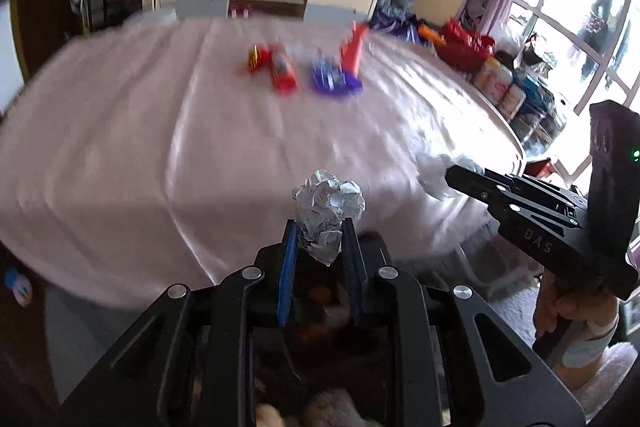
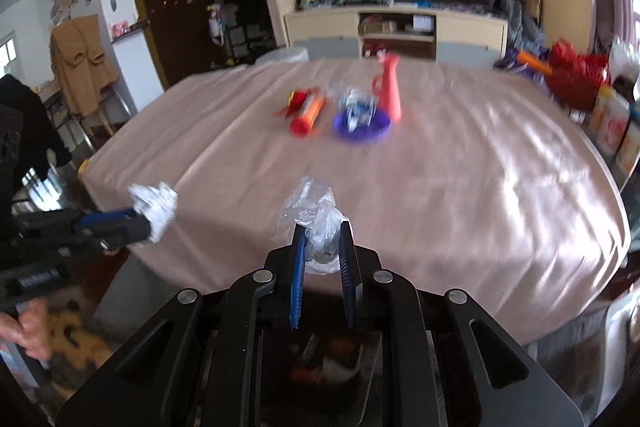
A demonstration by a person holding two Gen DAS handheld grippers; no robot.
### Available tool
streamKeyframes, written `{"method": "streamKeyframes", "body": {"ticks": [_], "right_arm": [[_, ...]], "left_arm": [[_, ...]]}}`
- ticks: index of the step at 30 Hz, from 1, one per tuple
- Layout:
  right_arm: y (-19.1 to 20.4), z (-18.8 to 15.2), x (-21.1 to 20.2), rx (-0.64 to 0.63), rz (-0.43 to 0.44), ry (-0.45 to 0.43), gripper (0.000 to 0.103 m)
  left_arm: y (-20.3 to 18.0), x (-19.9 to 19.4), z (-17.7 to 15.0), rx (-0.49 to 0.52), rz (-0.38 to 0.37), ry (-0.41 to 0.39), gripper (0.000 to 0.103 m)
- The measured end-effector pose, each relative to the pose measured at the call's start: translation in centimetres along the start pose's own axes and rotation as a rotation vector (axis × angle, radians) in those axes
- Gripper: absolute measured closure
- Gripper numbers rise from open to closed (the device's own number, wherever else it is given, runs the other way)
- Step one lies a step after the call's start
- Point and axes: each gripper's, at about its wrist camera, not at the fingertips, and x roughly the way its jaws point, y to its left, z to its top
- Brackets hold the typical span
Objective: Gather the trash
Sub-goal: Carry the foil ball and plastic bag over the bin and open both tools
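My left gripper (image 1: 319, 231) is shut on a crumpled ball of silver foil (image 1: 329, 207), held above the near edge of the pink-covered table (image 1: 140, 131). My right gripper (image 2: 323, 231) is shut on a crumpled clear plastic wrapper (image 2: 312, 213), also above the table's near edge. The right gripper shows at the right of the left wrist view (image 1: 452, 173), with the wrapper (image 1: 434, 183) at its tip. The left gripper shows at the left of the right wrist view (image 2: 144, 221), with the foil (image 2: 156, 205) at its tip.
Far on the table lie a red tube (image 2: 308, 115), red wrappers (image 2: 294, 99), a purple plate (image 2: 362, 125) with blue-white wrappers and a pink vase (image 2: 390, 89). A TV cabinet (image 2: 396, 27) stands behind. Bags and jars (image 2: 608, 119) crowd the right side.
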Motion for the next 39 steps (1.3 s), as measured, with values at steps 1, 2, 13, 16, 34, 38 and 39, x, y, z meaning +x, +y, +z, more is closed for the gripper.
{"method": "streamKeyframes", "body": {"ticks": [1, 2, 13, 16, 34, 38, 39], "right_arm": [[0.0, -0.6, 0.2, 0.008, 0.002, 0.015, 0.086], [0.0, -1.3, 0.4, 0.020, 0.005, 0.032, 0.086], [-0.6, -7.4, 4.5, 0.122, -0.009, 0.211, 0.086], [-0.8, -8.1, 5.8, 0.137, -0.020, 0.247, 0.086], [-1.0, -8.3, 8.6, 0.157, -0.023, 0.321, 0.082], [-1.1, -8.0, 8.5, 0.167, -0.021, 0.315, 0.061], [-1.2, -8.0, 8.5, 0.169, -0.020, 0.313, 0.059]], "left_arm": [[0.0, 0.6, -0.7, -0.015, -0.005, 0.018, 0.082], [-0.1, 1.2, -1.4, -0.028, -0.011, 0.037, 0.082], [-0.3, 8.1, -7.2, -0.056, -0.019, 0.228, 0.082], [-0.1, 9.1, -7.7, -0.038, -0.018, 0.258, 0.082], [0.2, 10.3, -8.2, -0.017, 0.003, 0.296, 0.074], [0.1, 10.3, -8.2, -0.017, 0.008, 0.296, 0.068], [0.1, 10.3, -8.2, -0.016, 0.010, 0.294, 0.066]]}}
